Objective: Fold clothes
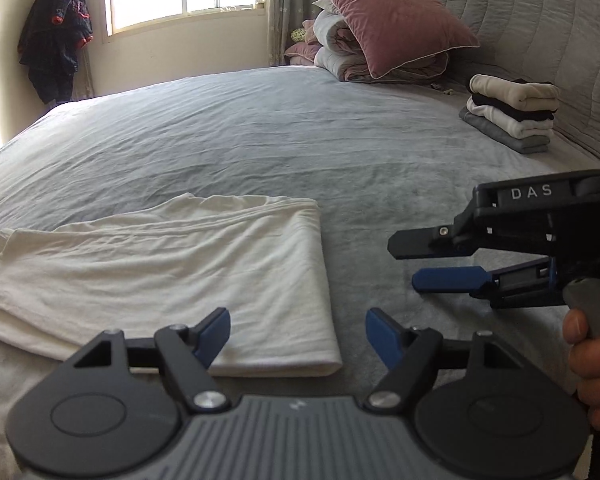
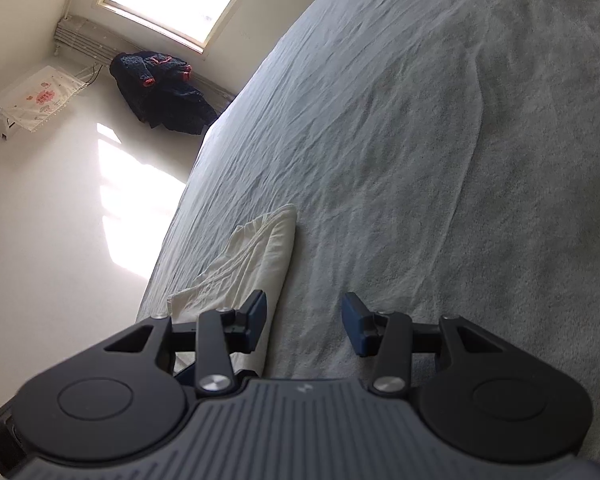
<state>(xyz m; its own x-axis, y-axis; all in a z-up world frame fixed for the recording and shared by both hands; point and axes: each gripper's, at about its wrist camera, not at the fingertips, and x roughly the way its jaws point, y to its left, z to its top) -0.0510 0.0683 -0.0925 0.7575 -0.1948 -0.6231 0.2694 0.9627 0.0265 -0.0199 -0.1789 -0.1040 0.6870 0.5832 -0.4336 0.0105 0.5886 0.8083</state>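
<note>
A cream garment (image 1: 160, 276) lies folded flat on the grey bed sheet (image 1: 260, 140), near the front left. My left gripper (image 1: 298, 338) is open and empty, just above the garment's near right corner. My right gripper (image 1: 404, 266) shows at the right of the left wrist view, open and empty, a little right of the garment and above the sheet. In the right wrist view the right gripper (image 2: 305, 326) is open, with the garment (image 2: 256, 264) under its left finger and stretching away.
A stack of folded clothes (image 1: 512, 114) sits at the back right by the grey headboard (image 1: 540, 28). Pillows and a folded duvet (image 1: 380, 32) are piled at the head of the bed. A dark jacket (image 1: 54, 36) hangs by the window.
</note>
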